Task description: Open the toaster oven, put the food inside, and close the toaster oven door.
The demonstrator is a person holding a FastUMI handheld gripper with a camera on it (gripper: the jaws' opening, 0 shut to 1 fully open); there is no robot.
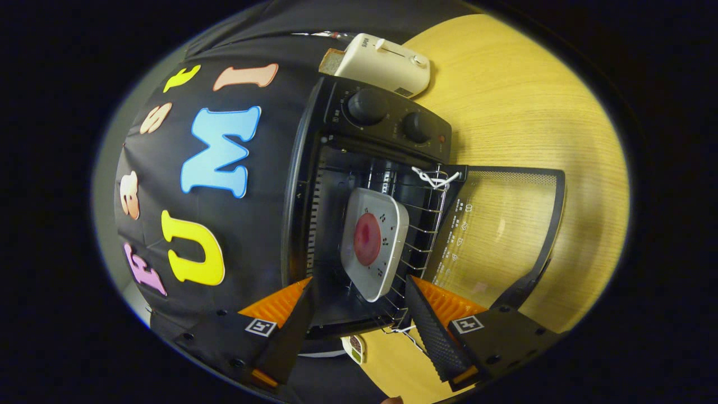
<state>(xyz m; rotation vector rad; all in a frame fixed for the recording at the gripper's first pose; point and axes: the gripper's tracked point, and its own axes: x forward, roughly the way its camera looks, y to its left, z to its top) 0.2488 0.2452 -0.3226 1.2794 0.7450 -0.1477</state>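
Two steps look done: toaster oven door hangs open, plate with food apparently resting on the rack inside, tongs spread, empty, just before it; next, closing the door.

Toaster oven sits on the counter, against the booth wall, door swung fully open and lying out over the counter. Plate rests on the wire rack inside the cavity, food on the plate. Toaster stands just beside the oven's knob end, bread slice in it. Hand-held gripper fingers spread apart just ahead of the cavity, gripping nothing.
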